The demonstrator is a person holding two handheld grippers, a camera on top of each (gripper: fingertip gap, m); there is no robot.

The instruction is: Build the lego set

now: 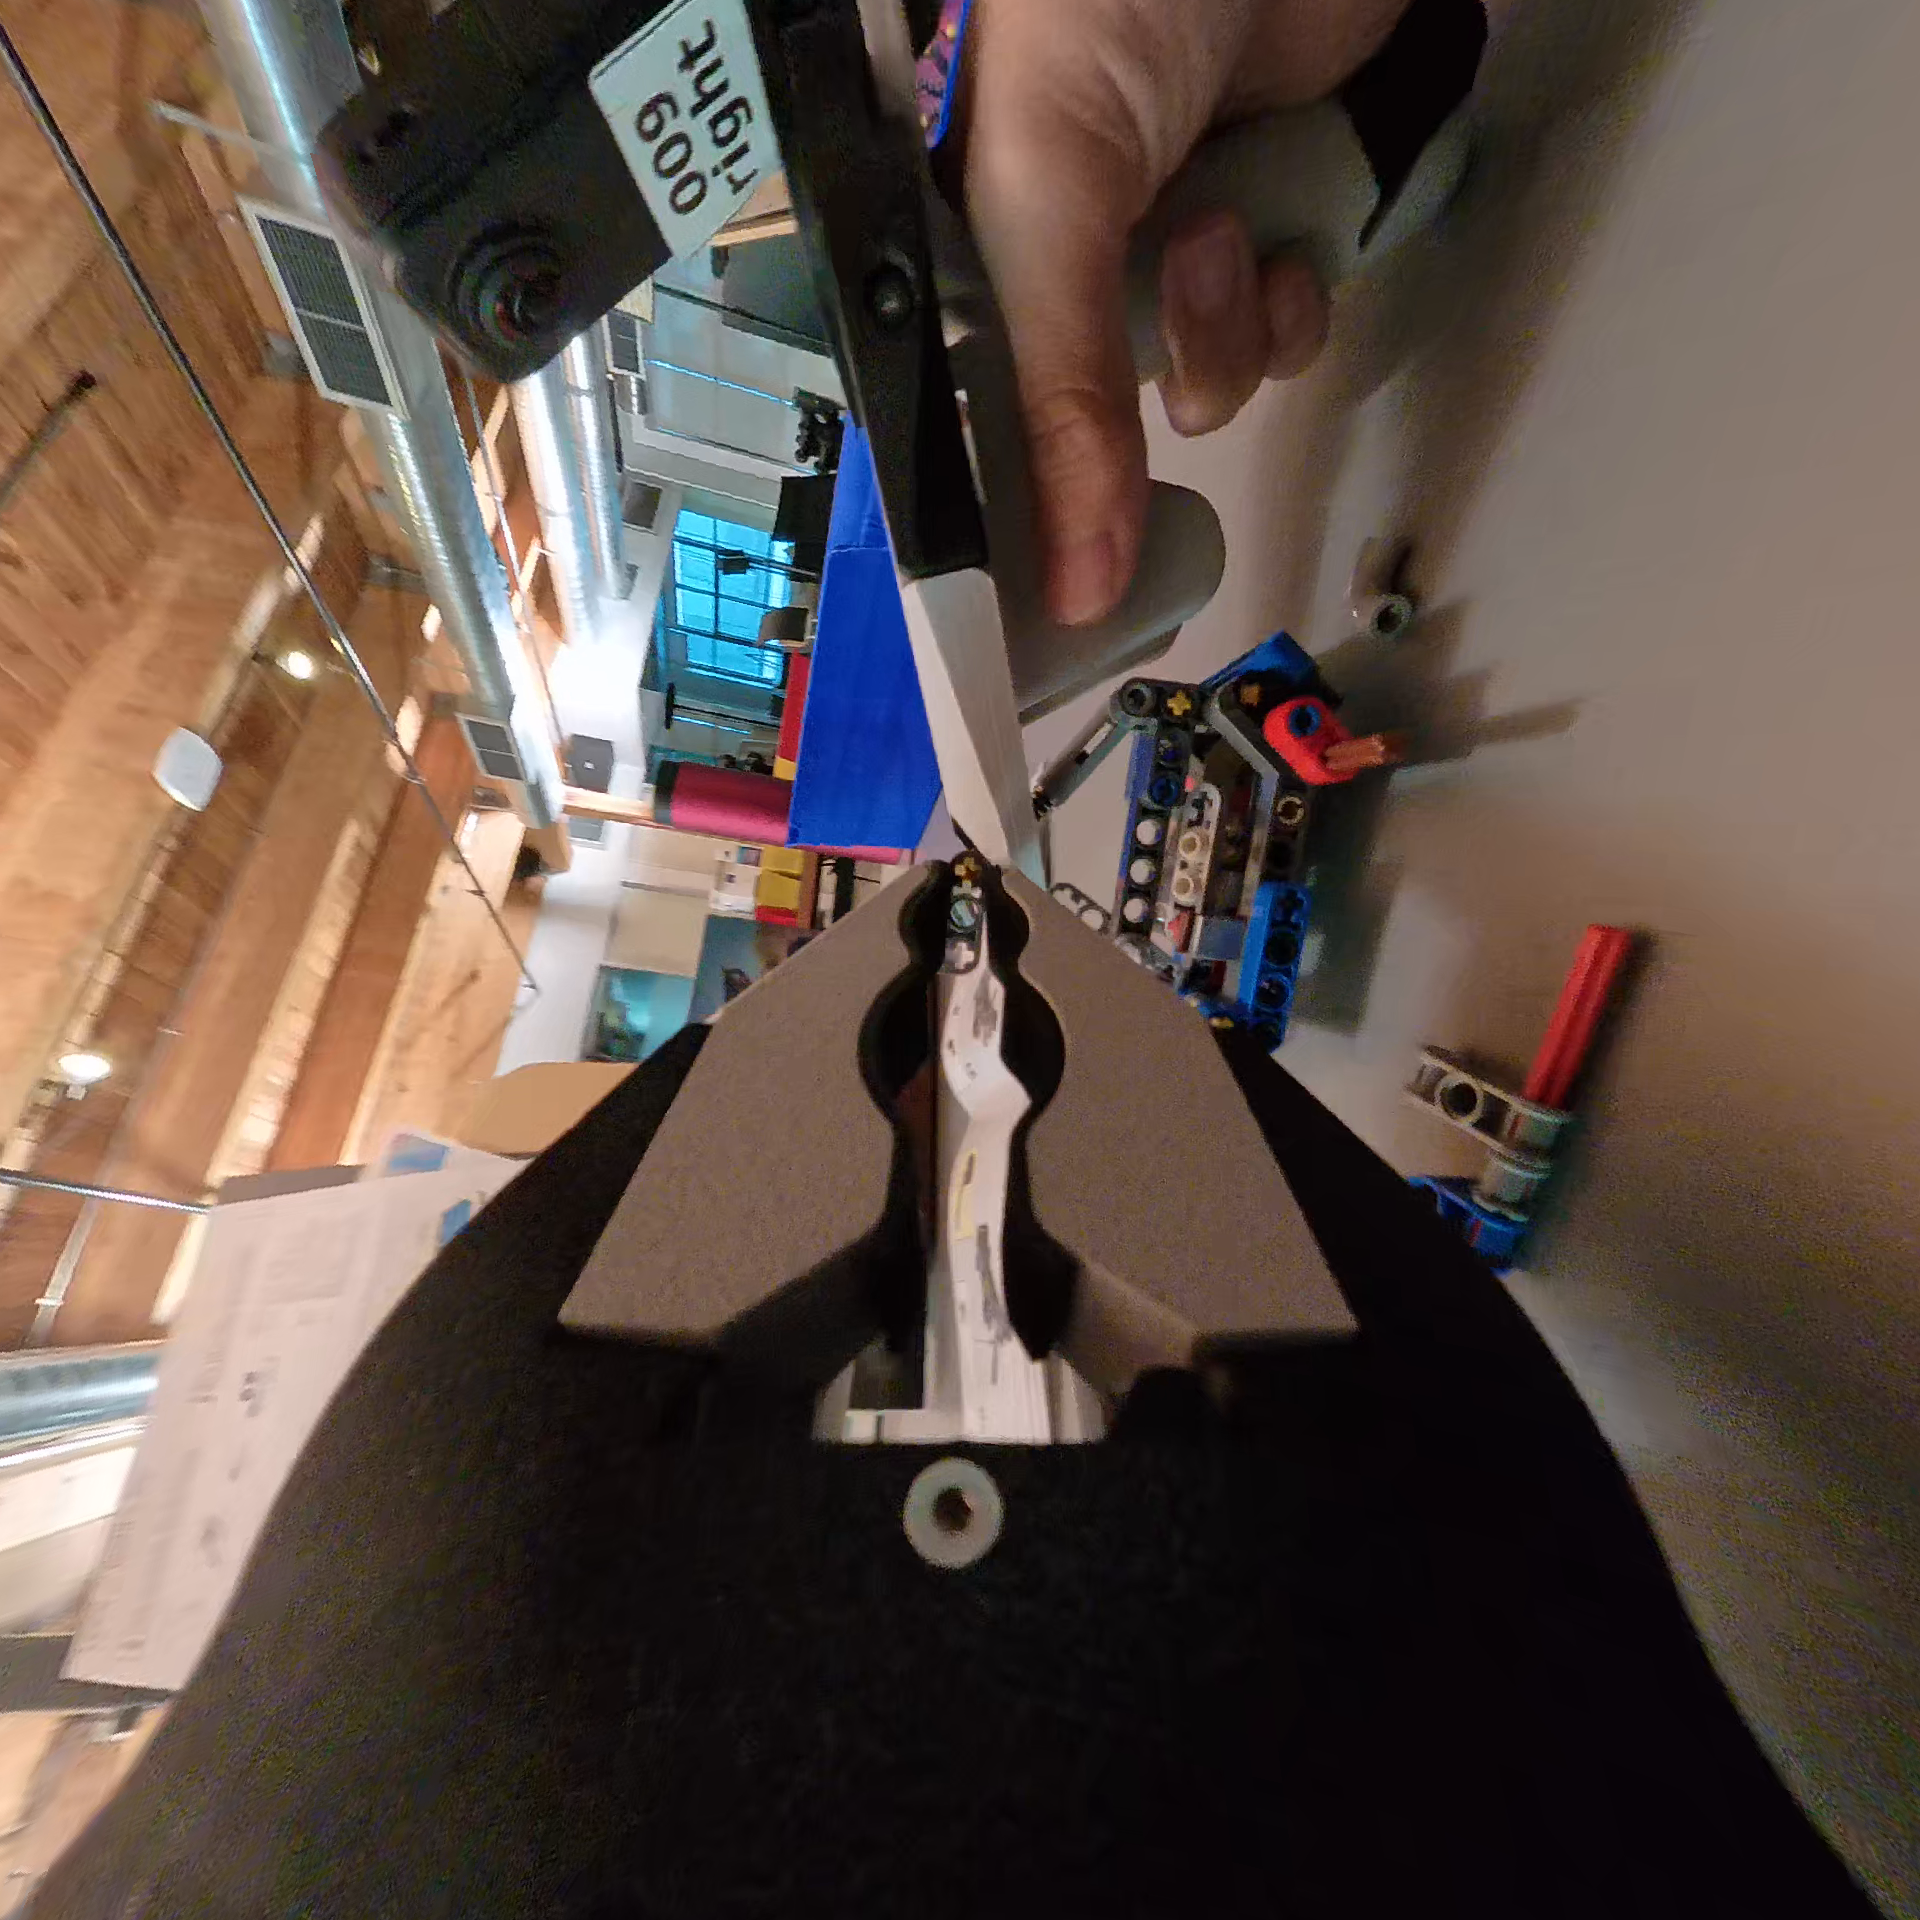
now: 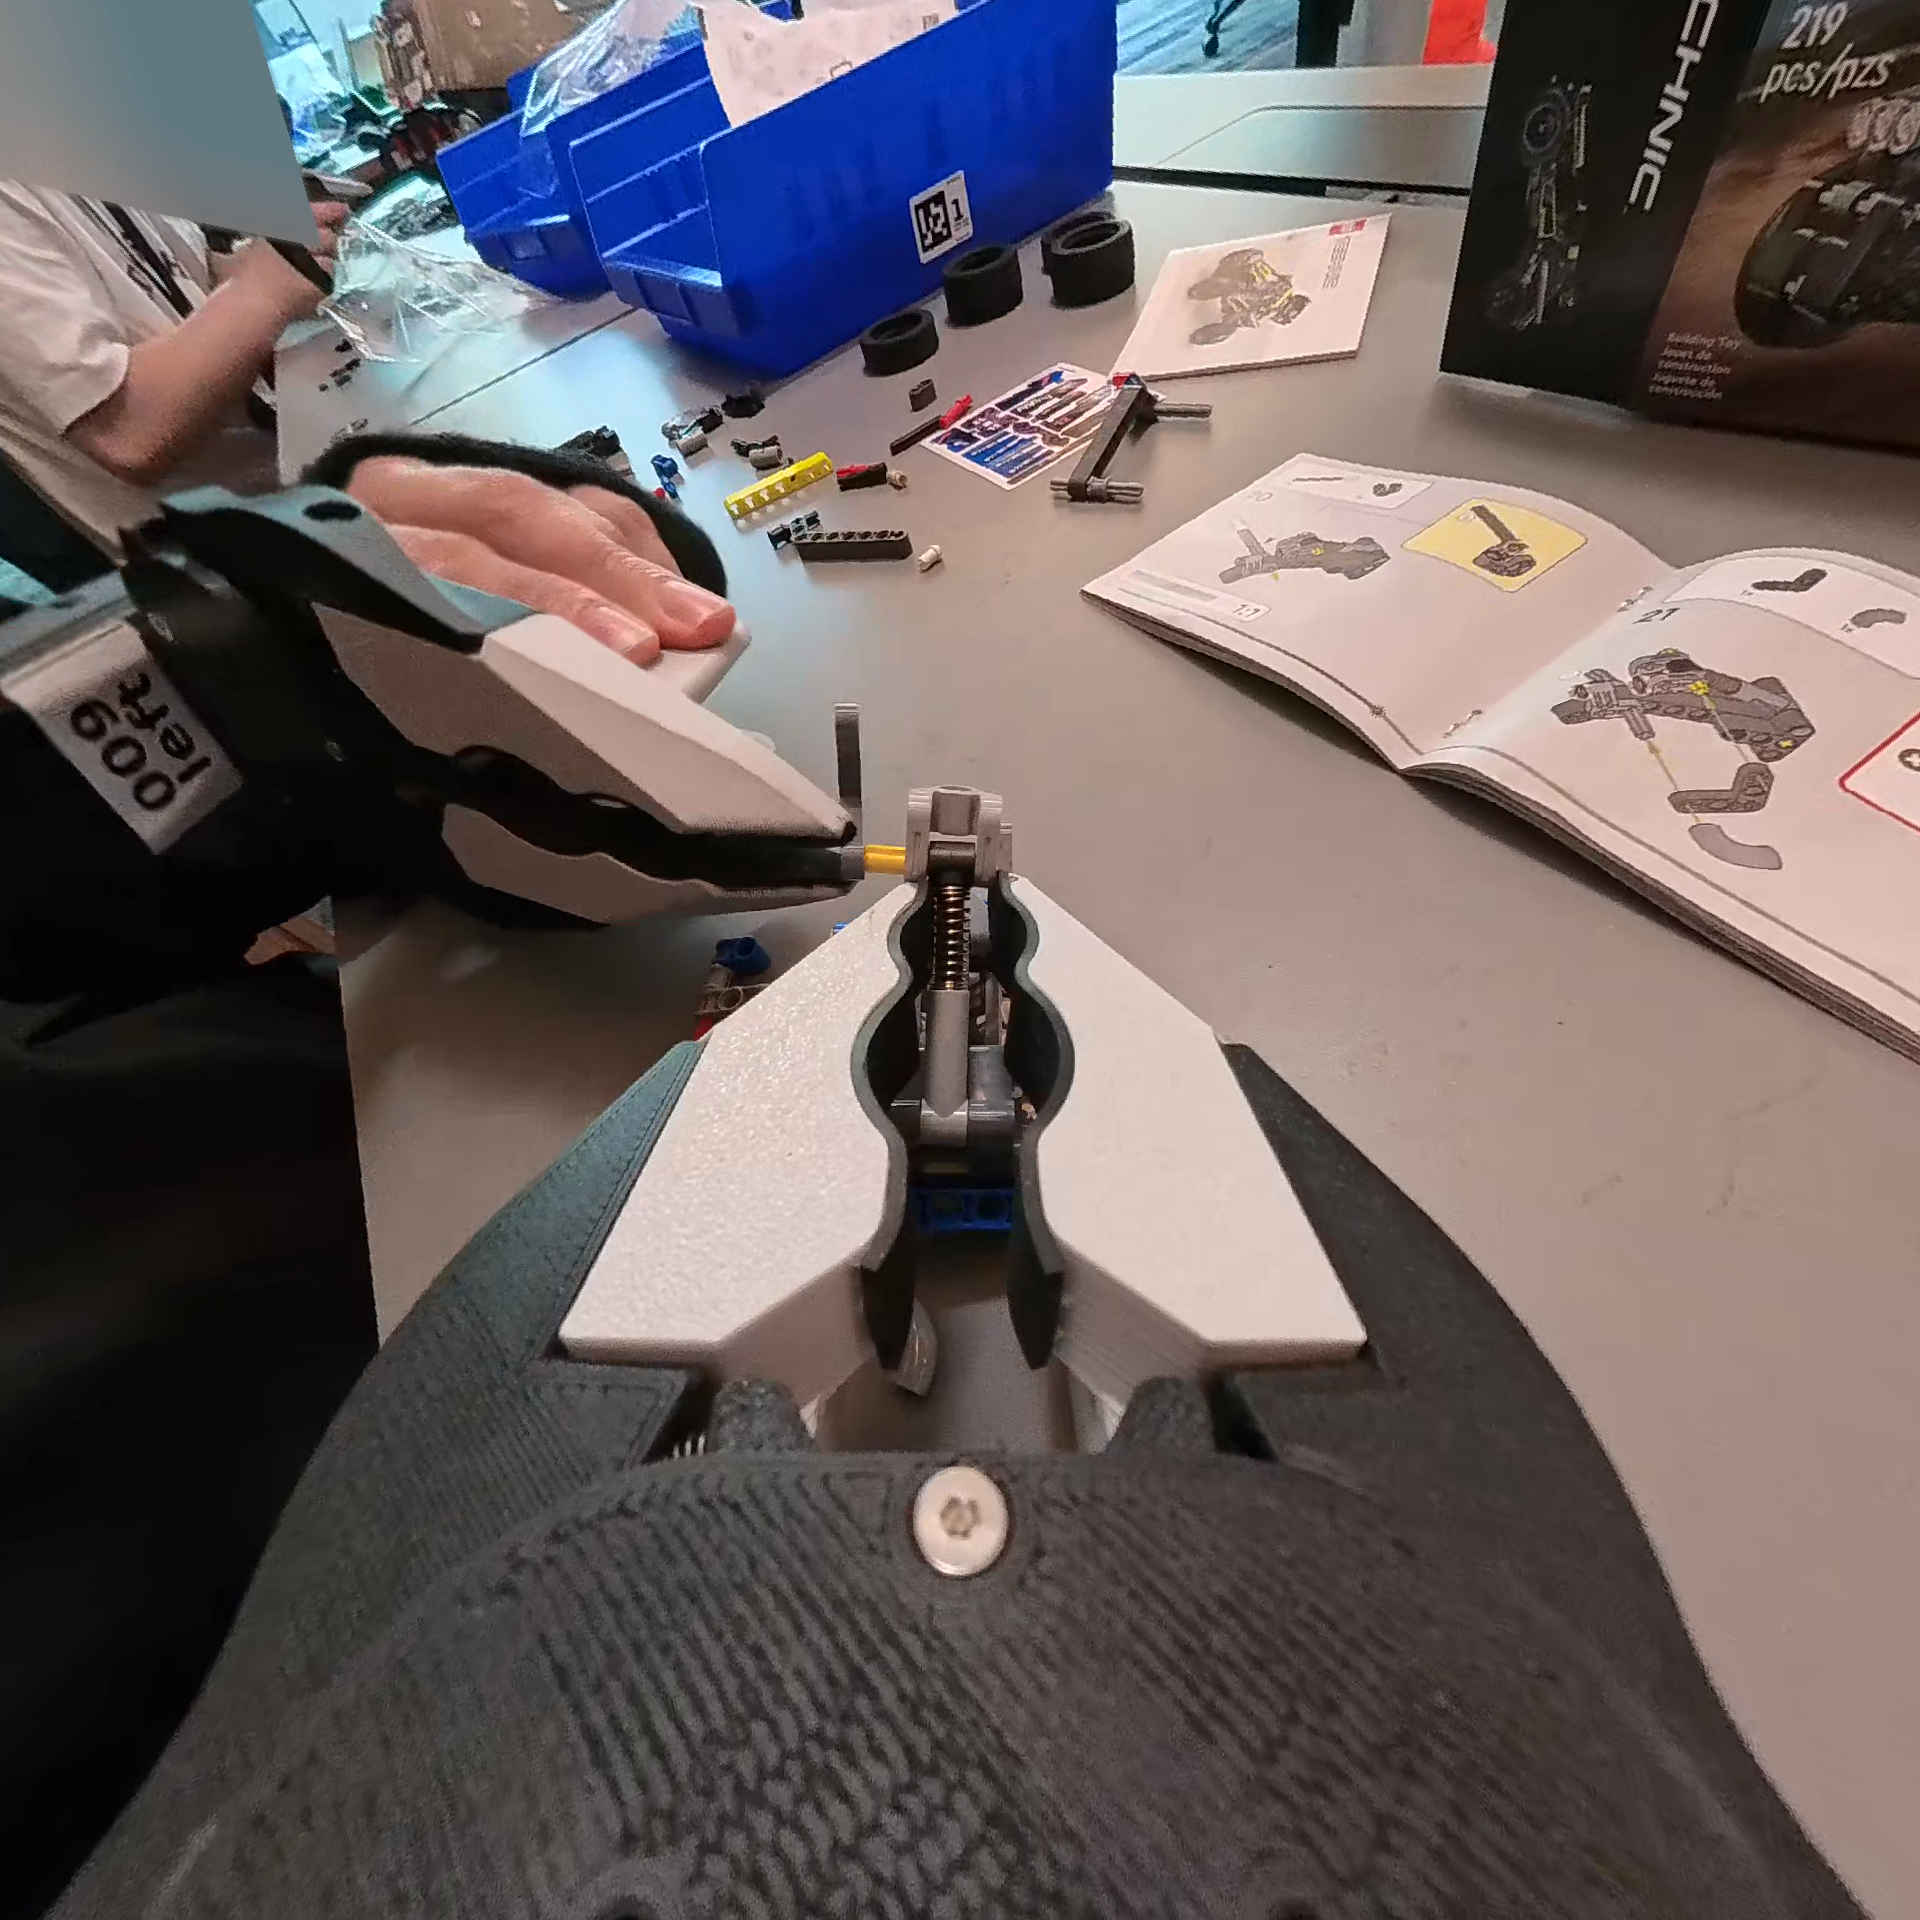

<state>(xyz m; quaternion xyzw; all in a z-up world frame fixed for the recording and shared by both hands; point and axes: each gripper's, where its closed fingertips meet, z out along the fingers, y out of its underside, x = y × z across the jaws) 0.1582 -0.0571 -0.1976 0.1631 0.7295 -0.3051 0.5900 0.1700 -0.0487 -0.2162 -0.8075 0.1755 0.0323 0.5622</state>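
My right gripper point(image 2: 958, 883) is clamped on a grey shock absorber point(image 2: 953, 971); its lower end is buried between the fingers. At 9 o'clock, my left gripper point(image 2: 847, 850) pinches a thin grey liftarm point(image 2: 848, 758) carrying a yellow pin point(image 2: 883, 857) that touches the shock's head. A blue-grey brick assembly point(image 1: 1226, 831) is blurry on the table point(image 2: 1351, 1091).

The left gripper point(image 2: 847, 857) comes in from the left side, lying nearly flat, jaws pinched almost together on a small grey piece with a yellow pin sticking out. The left hand point(image 2: 540, 561) rests flat along its top with fingers stretched forward. The right gripper point(image 2: 961, 883) points straight ahead, jaws narrowly apart and clamped around a grey spring strut. The right hand point(image 1: 1132, 270) wraps its grey handle, thumb laid forward.
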